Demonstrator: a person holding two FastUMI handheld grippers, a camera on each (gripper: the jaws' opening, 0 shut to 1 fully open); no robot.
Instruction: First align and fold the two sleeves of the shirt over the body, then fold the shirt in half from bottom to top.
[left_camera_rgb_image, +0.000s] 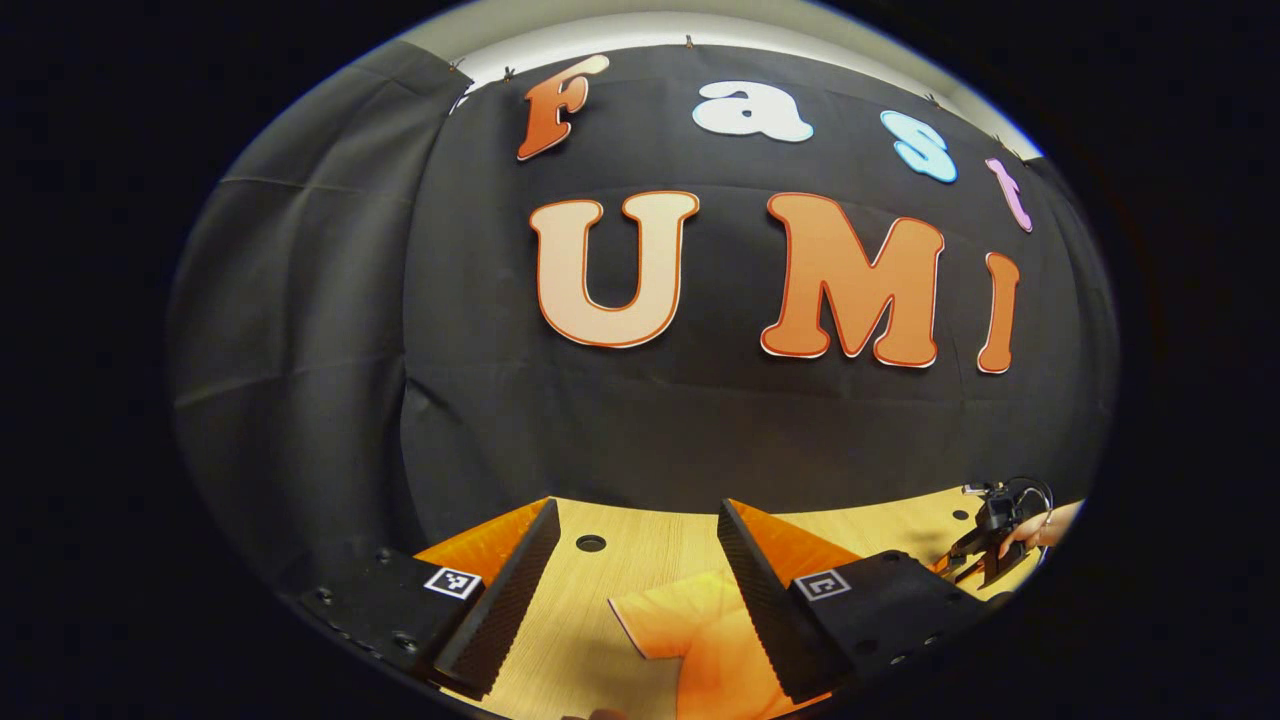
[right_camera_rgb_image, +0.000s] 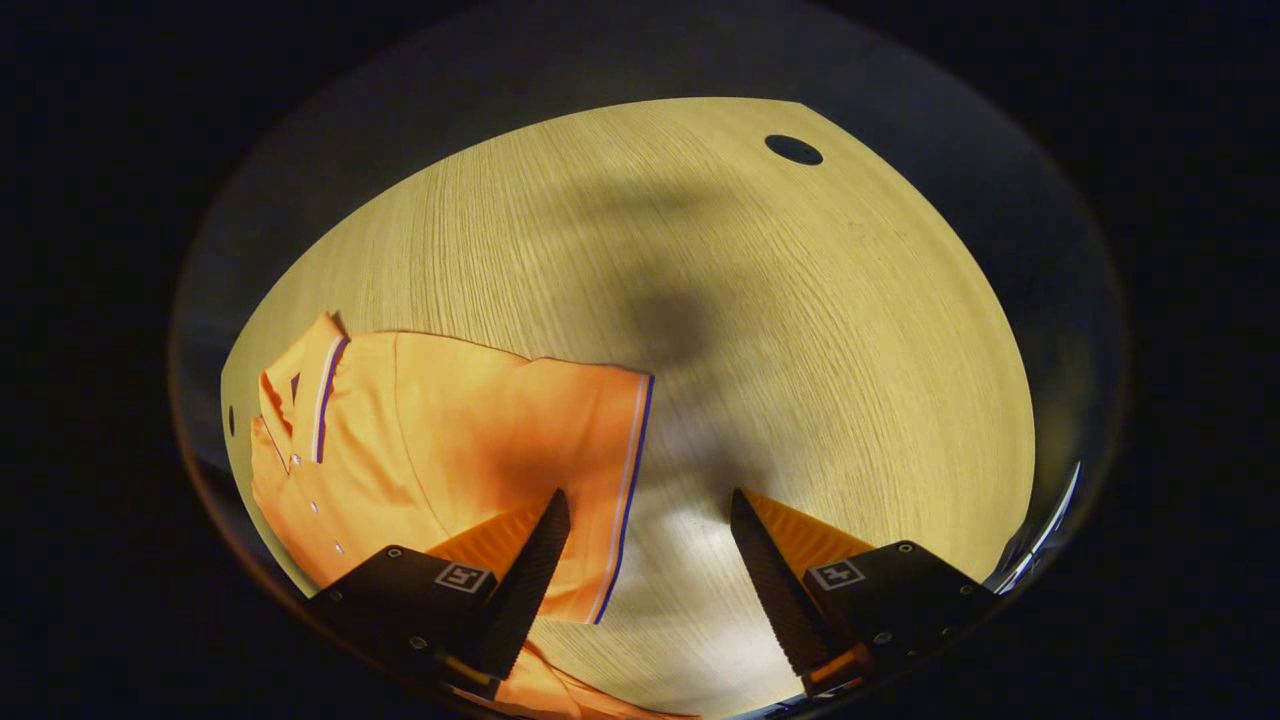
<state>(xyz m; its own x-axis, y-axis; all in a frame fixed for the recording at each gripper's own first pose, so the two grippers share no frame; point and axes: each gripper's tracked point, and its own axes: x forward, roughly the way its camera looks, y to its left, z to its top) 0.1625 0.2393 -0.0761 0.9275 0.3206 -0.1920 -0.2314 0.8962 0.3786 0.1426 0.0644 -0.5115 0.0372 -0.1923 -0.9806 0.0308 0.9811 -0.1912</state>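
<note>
In the left gripper view the left gripper (left_camera_rgb_image: 640, 590) hung with its fingers apart above the desk (left_camera_rgb_image: 640, 550), a sleeve of the orange shirt (left_camera_rgb_image: 690, 630) lying at the bottom centre between them. In the right gripper view the right gripper (right_camera_rgb_image: 650, 570) was likewise spread wide and empty, the shirt flat at the lower left, its striped sleeve (right_camera_rgb_image: 590, 470) edge between the fingers

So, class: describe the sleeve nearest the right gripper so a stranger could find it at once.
Start at the pale wooden table, where an orange polo shirt lies flat. Its short sleeve spreads toward the right gripper, whose jaws stand open. A white and dark blue striped cuff marks its end, unlike the buttoned collar.
</note>
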